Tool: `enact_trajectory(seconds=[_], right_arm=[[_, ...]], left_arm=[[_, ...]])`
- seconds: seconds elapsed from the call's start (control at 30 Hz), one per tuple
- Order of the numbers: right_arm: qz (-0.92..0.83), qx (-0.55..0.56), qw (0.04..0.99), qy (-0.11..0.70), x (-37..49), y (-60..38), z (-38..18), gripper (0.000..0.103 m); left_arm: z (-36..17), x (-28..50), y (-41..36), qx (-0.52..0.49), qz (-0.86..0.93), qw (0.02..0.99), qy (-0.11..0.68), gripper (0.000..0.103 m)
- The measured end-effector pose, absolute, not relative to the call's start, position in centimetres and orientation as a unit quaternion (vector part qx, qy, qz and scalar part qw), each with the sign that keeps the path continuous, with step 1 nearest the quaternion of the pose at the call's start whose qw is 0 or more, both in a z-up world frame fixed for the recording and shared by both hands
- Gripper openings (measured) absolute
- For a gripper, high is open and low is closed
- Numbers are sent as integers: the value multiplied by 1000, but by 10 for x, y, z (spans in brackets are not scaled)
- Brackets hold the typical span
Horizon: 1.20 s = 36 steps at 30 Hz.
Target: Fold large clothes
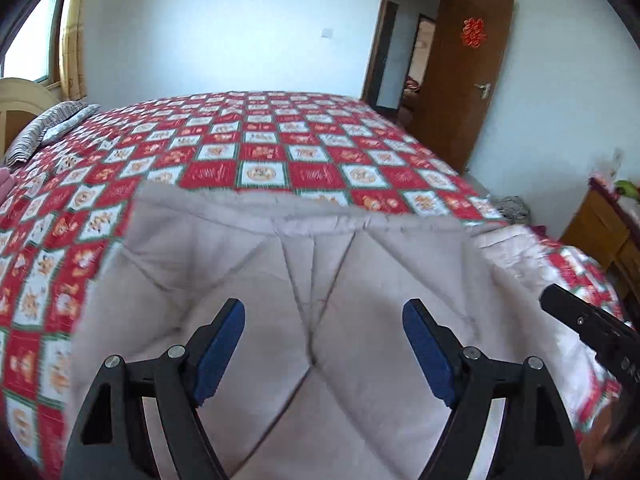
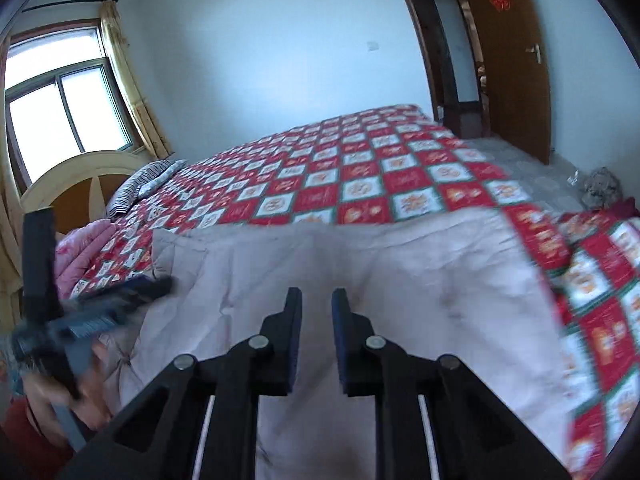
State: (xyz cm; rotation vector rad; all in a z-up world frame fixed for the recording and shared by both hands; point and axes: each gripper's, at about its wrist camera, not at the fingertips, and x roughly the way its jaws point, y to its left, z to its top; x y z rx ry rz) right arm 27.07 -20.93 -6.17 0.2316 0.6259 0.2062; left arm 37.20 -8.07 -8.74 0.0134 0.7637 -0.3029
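A large pale quilted cloth (image 1: 320, 280) lies folded on the bed, its far edge running straight across; it also shows in the right wrist view (image 2: 360, 272). My left gripper (image 1: 324, 344) hovers over it with its blue-padded jaws wide apart and nothing between them. My right gripper (image 2: 316, 340) is above the same cloth with a narrow gap between its jaws and nothing in it. The right gripper's black body (image 1: 592, 332) shows at the right edge of the left wrist view. The left gripper (image 2: 100, 308) appears blurred at the left of the right wrist view.
The bed is covered by a red, white and green checked sheet (image 1: 260, 152). A striped pillow (image 1: 44, 128) and a headboard (image 2: 72, 184) lie at the left. A pink quilt (image 2: 84, 252) is by the pillow. An open brown door (image 1: 460, 80) and a wooden cabinet (image 1: 600, 232) stand at the right.
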Motion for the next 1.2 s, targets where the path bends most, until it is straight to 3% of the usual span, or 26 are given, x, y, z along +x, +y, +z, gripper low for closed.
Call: enact_trajectory(seconds=[0.27, 0.53, 0.73, 0.93, 1.2], right_arm=[[98, 85, 927, 351, 328, -191, -133, 19], [103, 109, 918, 367, 345, -196, -151, 15], [86, 78, 910, 398, 344, -188, -137, 15], [24, 64, 945, 320, 299, -233, -76, 19], [-36, 80, 934, 345, 305, -293, -136, 16]], left_arm=[[-130, 394, -78, 17, -108, 931, 348, 89], [-157, 414, -93, 52, -66, 925, 371, 95], [-163, 414, -97, 66, -54, 922, 377, 96], [-164, 412, -97, 68, -53, 923, 375, 96], [-162, 410, -99, 75, -54, 925, 370, 96]])
